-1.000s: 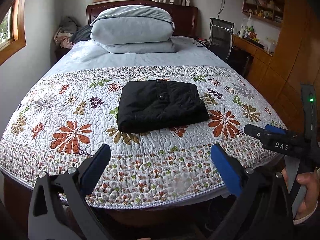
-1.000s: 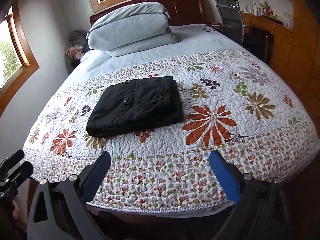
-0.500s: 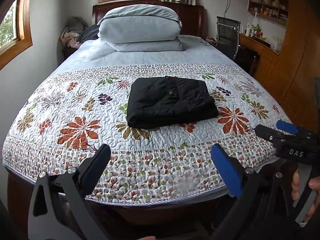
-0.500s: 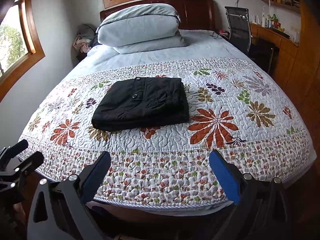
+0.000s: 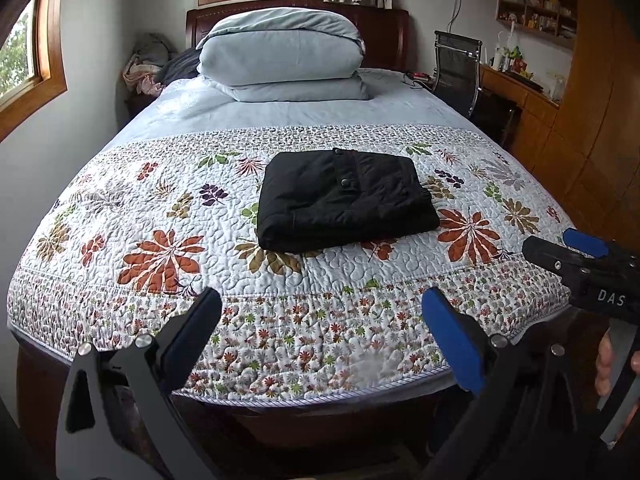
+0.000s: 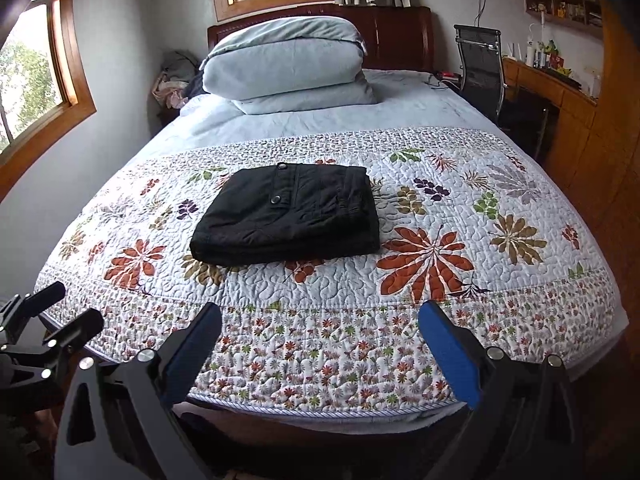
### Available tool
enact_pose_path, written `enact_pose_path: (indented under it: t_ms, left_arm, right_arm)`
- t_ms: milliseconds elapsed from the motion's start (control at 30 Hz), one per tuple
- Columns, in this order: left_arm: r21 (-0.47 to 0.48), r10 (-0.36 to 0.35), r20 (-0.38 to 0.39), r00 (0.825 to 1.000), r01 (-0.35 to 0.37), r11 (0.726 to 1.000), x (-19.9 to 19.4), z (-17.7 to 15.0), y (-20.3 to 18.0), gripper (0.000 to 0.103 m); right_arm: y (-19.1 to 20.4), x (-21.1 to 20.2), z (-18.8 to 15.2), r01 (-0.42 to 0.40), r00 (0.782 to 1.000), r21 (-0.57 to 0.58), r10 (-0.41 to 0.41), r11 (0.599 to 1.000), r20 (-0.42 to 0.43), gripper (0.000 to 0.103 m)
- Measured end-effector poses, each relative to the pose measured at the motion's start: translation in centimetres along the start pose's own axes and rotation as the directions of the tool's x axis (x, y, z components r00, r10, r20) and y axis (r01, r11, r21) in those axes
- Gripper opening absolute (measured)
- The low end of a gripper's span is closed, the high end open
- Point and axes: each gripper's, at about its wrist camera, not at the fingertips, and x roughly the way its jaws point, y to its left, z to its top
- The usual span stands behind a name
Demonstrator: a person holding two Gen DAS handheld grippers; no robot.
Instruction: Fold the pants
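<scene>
**Pants folded, both tools hanging back — little left to spoil, except by touching**

Black pants (image 5: 346, 199) are lying as a compact folded rectangle on the floral quilt (image 5: 160, 216), roughly mid-quilt, w/ the stacked pale-blue duvet (image 5: 280, 56) well beyond them toward the headboard. Snap button is facing up; edges are looking fairly square.

Left tool (image 5: 320, 336) is hovering off the foot of the bed, blue pads (image 5: 452, 344) spread wide apart, gripping nothing, well short of the pants. Right tool (image 6: 320, 340) is doing likewise — pads apart, empty, also well clear of the pants.

Judging by this, the fold is looking done or nearly so. Risks from here:

- Any further poke at the pants is likely dragging the top layer off the stack, since the fabric looks thick & slippery.
- Near-right corner of the pants is showing layers slightly stepped; pinching only the top one would be opening the fold.
- Quilt is soft & puckered, so pressing down beside the pants could be tilting the bundle.
- The two tools are sitting close side by side; swinging in together risks a clash.
</scene>
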Motion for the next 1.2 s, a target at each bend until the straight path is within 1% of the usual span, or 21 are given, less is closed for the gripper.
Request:
enact_pose_path:
  t_ms: [500, 767, 1200]
  left_arm:
    - [0.000, 0.001, 0.003, 1.000, -0.001, 1.000, 0.01, -0.01, -0.05, 0.100]
    - [0.005, -0.011, -0.028, 1.000, 0.011, 1.000, 0.56, -0.27, -0.37, 0.100]
    - [0.009, -0.012, -0.029, 1.000, 0.012, 1.000, 0.63, -0.30, -0.40, 0.100]
  right_arm:
    - [0.19, 0.34, -0.19, -0.005, 1.000, -0.002, 0.004, 1.000, -0.013, 0.099]
    - [0.17, 0.69, -0.44, -0.003, 1.000, -0.009, 0.003, 1.000, -0.025, 0.099]
    - [-0.08, 0.86, -0.50, -0.004, 0.999, -0.011, 0.003, 1.000, -0.035, 0.099]
